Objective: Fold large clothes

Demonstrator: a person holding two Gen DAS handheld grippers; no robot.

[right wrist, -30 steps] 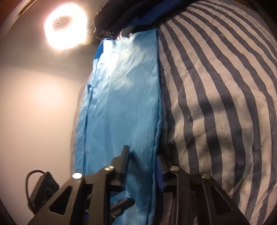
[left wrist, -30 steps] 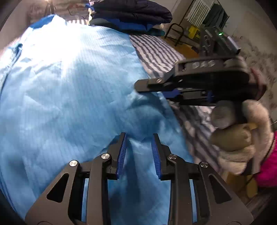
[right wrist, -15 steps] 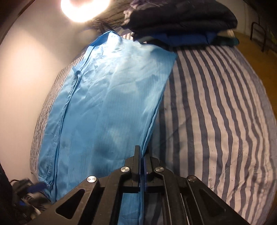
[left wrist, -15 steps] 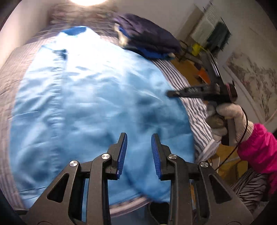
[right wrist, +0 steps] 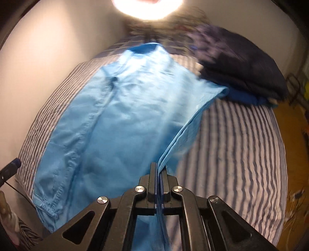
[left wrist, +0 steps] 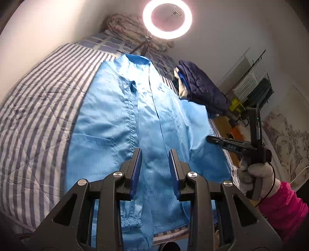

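Note:
A large light-blue garment (left wrist: 119,123) lies spread lengthwise on the striped bed; it also shows in the right wrist view (right wrist: 119,119). My left gripper (left wrist: 155,156) is open and empty, raised above the garment's near end. My right gripper (right wrist: 159,168) is shut on the garment's right edge (right wrist: 179,139) and lifts it off the bed. In the left wrist view the right gripper (left wrist: 209,139) pinches that raised edge at the right side.
The blue-and-white striped quilt (left wrist: 34,119) covers the bed. A pile of dark navy folded clothes (right wrist: 245,63) sits at the far right by the garment's top. A ring light (left wrist: 167,18) shines at the head of the bed. A wall runs along the left.
My right gripper closed on the garment's right edge and has lifted it up. My left gripper has risen and pulled back from the cloth, staying open.

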